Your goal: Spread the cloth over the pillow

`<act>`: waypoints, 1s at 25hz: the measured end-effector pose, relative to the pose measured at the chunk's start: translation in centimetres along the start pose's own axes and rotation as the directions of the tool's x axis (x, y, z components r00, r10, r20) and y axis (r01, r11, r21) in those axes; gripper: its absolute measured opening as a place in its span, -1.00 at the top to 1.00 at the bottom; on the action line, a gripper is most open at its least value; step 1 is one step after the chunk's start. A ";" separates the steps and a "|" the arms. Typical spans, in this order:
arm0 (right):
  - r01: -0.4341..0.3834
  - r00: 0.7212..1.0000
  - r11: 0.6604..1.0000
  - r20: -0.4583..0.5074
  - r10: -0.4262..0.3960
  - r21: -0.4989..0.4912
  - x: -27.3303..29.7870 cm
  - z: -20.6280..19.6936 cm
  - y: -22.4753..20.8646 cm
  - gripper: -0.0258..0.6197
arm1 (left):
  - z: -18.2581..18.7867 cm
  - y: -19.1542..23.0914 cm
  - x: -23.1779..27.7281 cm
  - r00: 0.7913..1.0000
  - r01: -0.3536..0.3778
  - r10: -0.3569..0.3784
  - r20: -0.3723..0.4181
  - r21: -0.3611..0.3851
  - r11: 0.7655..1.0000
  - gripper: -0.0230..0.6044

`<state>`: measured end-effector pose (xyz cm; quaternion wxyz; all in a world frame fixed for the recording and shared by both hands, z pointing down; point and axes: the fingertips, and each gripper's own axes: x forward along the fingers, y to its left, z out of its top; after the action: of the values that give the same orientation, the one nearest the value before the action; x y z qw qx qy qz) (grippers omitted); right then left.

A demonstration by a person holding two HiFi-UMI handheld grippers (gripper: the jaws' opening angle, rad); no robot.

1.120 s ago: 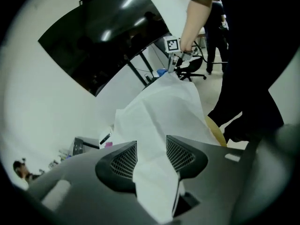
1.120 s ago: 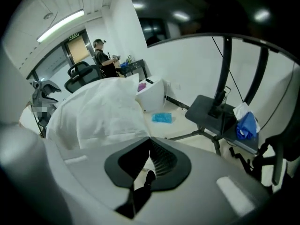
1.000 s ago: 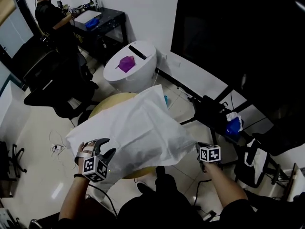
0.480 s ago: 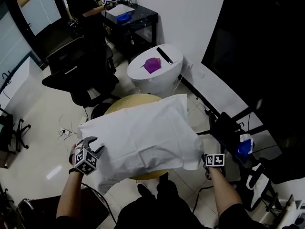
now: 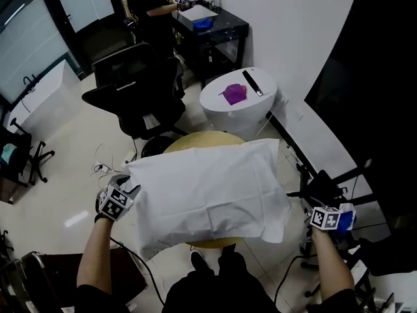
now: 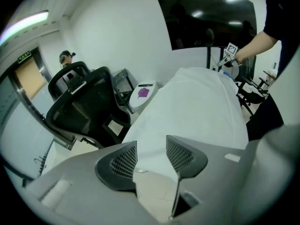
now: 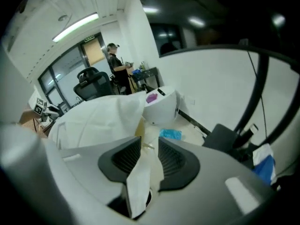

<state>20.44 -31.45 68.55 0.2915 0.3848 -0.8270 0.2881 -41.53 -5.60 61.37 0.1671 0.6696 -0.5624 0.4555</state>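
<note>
A white cloth [image 5: 208, 194] lies flat over the pillow, which it hides, on a round wooden table [image 5: 195, 141]. My left gripper [image 5: 127, 186] is at the cloth's left edge. In the left gripper view its jaws [image 6: 151, 149] stand open, with the cloth [image 6: 201, 102] spread beyond them and nothing gripped. My right gripper [image 5: 319, 214] is just right of the cloth's near right corner. Its jaws [image 7: 149, 146] are opening, and a loose strip of the cloth [image 7: 140, 172] hangs between them without being pressed.
A white round pod [image 5: 238, 100] with a purple thing on top stands behind the table. A black office chair [image 5: 140, 96] is at the back left. A person [image 5: 150, 5] works at a black desk [image 5: 215, 28]. A black stand [image 5: 326, 184] is by my right hand.
The cloth, raised and billowing before, has come down flat over the pillow. My right gripper has moved right, off the cloth's corner. The left gripper has shifted up along the left edge.
</note>
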 end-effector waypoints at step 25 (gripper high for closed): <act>-0.386 0.915 0.768 -0.318 0.248 -0.511 20.3 13.3 20.1 0.53 | -6.2 9.6 13.4 0.947 0.015 0.002 -0.320 0.052 0.999 0.34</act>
<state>-10.05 -39.42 68.97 0.4333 0.0989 -0.8878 0.1192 -53.47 -12.06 72.57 0.2395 0.5930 -0.5133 0.5722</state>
